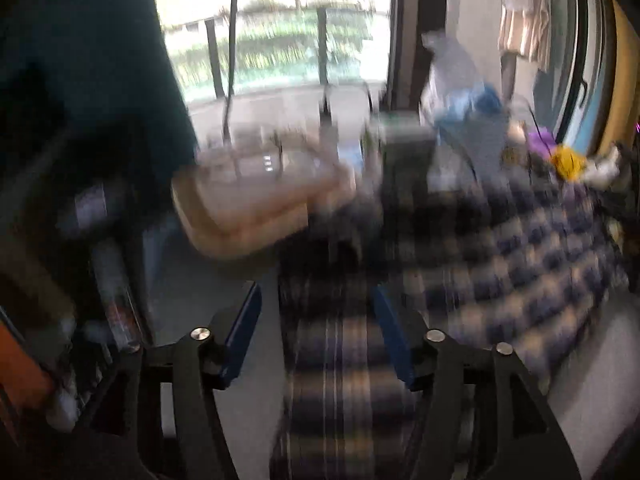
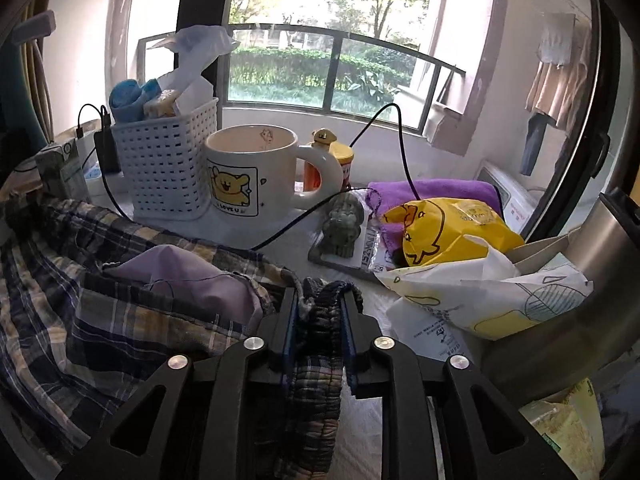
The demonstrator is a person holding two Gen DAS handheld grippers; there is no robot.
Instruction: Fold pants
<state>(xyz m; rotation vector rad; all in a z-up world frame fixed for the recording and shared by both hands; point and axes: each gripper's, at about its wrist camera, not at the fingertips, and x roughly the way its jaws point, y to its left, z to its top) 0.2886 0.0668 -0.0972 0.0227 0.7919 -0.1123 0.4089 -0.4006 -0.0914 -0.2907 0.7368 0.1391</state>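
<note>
Right gripper (image 2: 318, 312) jaws clamp the plaid pants (image 2: 120, 264) by the waistband; left gripper (image 1: 318, 320) jaws stand open, loose cloth lying between them.

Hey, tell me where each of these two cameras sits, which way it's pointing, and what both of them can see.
Left wrist: on the left gripper, looking down along its open jaws at blurred plaid pants running between them without pad contact; a dark sleeve fills the left.
Right wrist: on the right gripper, facing the window across a cluttered table; its jaws pinch the pants' waistband before a bear mug.
Shared: the pants, the window, the white basket and the yellow bag.
</note>
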